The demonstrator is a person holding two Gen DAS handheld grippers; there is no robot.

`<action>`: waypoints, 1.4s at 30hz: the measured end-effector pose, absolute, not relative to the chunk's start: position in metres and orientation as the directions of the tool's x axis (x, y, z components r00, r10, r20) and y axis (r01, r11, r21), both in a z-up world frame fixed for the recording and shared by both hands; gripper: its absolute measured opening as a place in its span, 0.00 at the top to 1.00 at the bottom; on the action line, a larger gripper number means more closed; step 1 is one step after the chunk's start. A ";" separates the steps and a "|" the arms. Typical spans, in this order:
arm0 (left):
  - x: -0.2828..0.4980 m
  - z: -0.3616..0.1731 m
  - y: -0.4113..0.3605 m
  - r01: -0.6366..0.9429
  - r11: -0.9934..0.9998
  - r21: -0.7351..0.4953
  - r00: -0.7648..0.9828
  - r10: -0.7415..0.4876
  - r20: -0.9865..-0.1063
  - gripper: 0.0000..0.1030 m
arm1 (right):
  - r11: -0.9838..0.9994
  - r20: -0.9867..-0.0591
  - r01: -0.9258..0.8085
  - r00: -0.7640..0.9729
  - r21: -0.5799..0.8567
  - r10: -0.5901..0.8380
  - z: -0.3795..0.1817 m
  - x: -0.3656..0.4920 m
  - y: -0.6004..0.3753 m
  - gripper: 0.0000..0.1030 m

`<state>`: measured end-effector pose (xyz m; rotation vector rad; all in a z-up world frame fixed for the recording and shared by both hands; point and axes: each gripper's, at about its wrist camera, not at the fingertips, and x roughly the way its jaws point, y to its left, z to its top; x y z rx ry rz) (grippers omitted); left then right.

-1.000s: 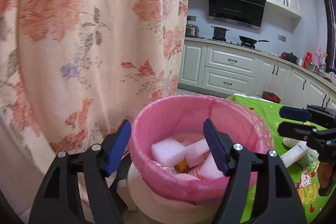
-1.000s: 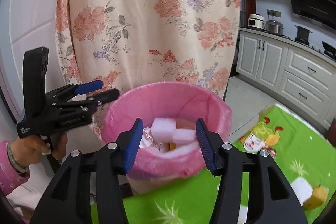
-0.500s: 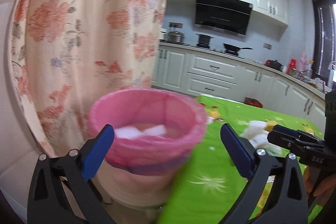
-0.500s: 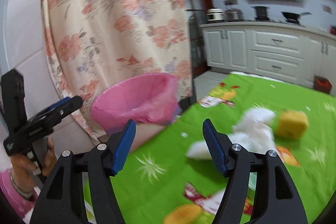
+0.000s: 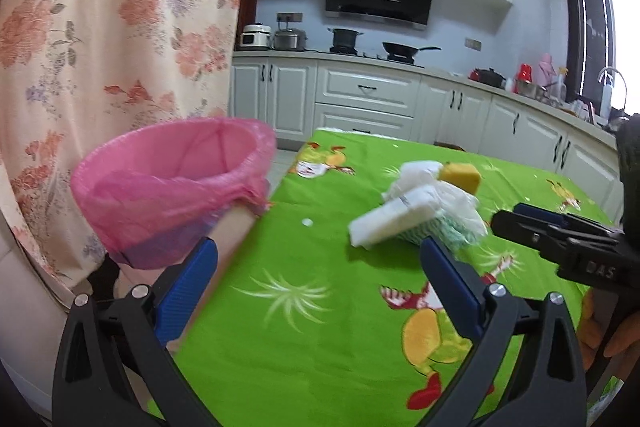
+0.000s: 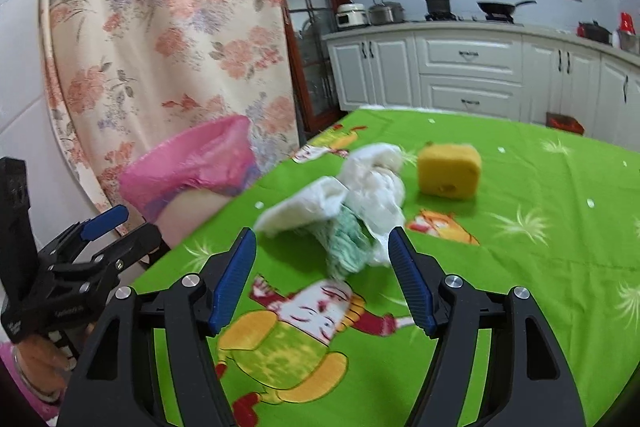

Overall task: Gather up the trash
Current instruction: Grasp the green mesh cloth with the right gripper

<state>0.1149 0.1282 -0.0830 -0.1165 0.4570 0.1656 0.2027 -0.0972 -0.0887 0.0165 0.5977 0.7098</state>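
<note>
Here I hold both tools over the green tablecloth, aimed down at the leftover trash. My right gripper is partly spread and empty, its jaws having just been widening; the crumpled white wrappers lie just ahead between its blue fingertips, untouched. The yellow sponge sits farther ahead, to the right of the wrappers. My left gripper gapes fully wide, also empty, with the same pile ahead and to its right. The pink-lined bin stands to my left at the table's edge, probably kept close for short drops
</note>
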 end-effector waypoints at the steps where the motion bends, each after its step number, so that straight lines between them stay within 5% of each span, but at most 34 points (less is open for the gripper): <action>1: 0.115 -0.084 0.127 -0.182 0.981 -0.071 0.884 0.132 -0.448 0.05 | 0.768 -0.515 -0.603 0.597 0.217 0.615 -0.091 0.204 -0.098 0.36; 10: 0.108 -0.090 0.132 -0.223 0.974 -0.040 0.879 0.183 -0.441 0.05 | 0.739 -0.532 -0.644 0.564 0.196 0.632 -0.095 0.205 -0.081 0.36; 24: 0.107 -0.088 0.148 -0.247 0.968 -0.043 0.867 0.201 -0.456 0.05 | 0.760 -0.690 -0.626 0.474 0.174 0.548 -0.122 0.257 -0.042 0.53; 28: 0.114 -0.087 0.146 -0.248 0.968 -0.039 0.863 0.202 -0.463 0.05 | 0.775 -0.697 -0.611 0.484 0.163 0.529 -0.124 0.258 -0.050 0.86; 30: 0.119 -0.086 0.144 -0.245 0.969 -0.039 0.862 0.199 -0.467 0.05 | 0.776 -0.690 -0.608 0.491 0.167 0.532 -0.123 0.255 -0.058 0.94; 42: 0.145 -0.082 0.106 -0.170 0.984 -0.043 0.866 0.129 -0.483 0.05 | 0.743 -0.609 -0.629 0.504 0.228 0.613 -0.099 0.201 -0.121 0.96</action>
